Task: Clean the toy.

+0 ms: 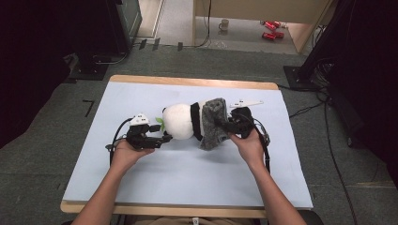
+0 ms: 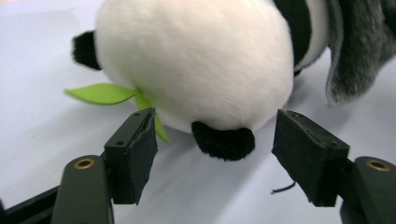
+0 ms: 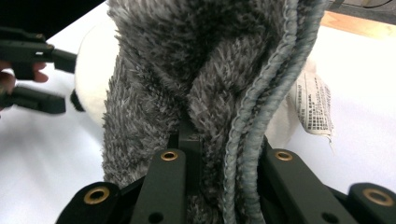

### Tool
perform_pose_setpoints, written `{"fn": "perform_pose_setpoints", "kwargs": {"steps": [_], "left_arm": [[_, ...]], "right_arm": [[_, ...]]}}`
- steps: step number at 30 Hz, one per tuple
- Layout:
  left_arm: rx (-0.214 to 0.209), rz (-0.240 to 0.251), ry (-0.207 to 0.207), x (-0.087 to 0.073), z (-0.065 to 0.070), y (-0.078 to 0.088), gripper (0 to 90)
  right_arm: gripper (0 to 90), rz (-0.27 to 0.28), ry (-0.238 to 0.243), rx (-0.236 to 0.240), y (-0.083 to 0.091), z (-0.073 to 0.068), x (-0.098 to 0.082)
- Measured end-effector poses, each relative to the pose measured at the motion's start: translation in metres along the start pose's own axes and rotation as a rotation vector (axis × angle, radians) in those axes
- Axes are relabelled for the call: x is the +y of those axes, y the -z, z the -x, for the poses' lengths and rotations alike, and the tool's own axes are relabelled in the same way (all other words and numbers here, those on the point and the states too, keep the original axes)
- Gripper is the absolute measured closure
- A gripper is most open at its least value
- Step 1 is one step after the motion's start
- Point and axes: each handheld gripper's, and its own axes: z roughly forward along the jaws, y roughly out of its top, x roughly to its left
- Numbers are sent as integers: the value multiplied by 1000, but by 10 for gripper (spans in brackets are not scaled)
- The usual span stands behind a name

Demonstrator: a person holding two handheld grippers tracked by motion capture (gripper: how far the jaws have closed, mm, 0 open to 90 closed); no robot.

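High view: looked forward and down from above the person's side, taking in the whole bench point(image 1: 141, 178).
Left claw view: rode low, very near the plush panda point(image 2: 196, 60), facing its head.
Right claw view: pressed close against the grey cloth point(image 3: 163, 70).
Shared: panda and cloth appeared in all three.

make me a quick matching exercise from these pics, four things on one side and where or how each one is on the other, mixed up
Things:
1. left gripper
2. right gripper
3. green leaf
4. mug

States or places:
A. on the floor beyond the table
B. shut on the grey fuzzy fabric
C. open, jaws either side of the toy panda's black ear
D. sticking out from the panda's white head

Pairs: 1-C, 2-B, 3-D, 4-A
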Motion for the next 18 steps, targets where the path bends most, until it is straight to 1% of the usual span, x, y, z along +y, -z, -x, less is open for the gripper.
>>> {"fn": "perform_pose_setpoints", "kwargs": {"steps": [1, 2, 6, 8, 10, 11, 13, 16, 18], "left_arm": [[6, 4, -21, 1, 1, -1, 278], [8, 10, -30, 1, 2, -2, 276], [-5, 36, -43, 4, 2, -5, 259], [-8, 26, -37, 5, 1, -7, 259], [-16, 23, -19, 4, -1, -11, 258], [-20, 28, -10, 4, -2, -13, 258], [-22, 38, -8, 5, -3, -17, 259], [-16, 45, -5, 7, -5, -22, 256], [-6, 47, 3, 7, -6, -26, 258]], "right_arm": [[769, 2, -6, 0, -1, 1, 1], [769, 6, -7, 0, -2, 2, 3], [767, 14, -11, -7, -5, 6, 8], [767, 15, -13, -7, -6, 7, 11], [768, 17, -19, -3, -8, 9, 12], [767, 14, -25, 1, -9, 10, 13], [767, 15, -28, 0, -11, 13, 13], [764, 23, -32, -6, -12, 15, 14], [761, 25, -32, -14, -13, 16, 15]]}}
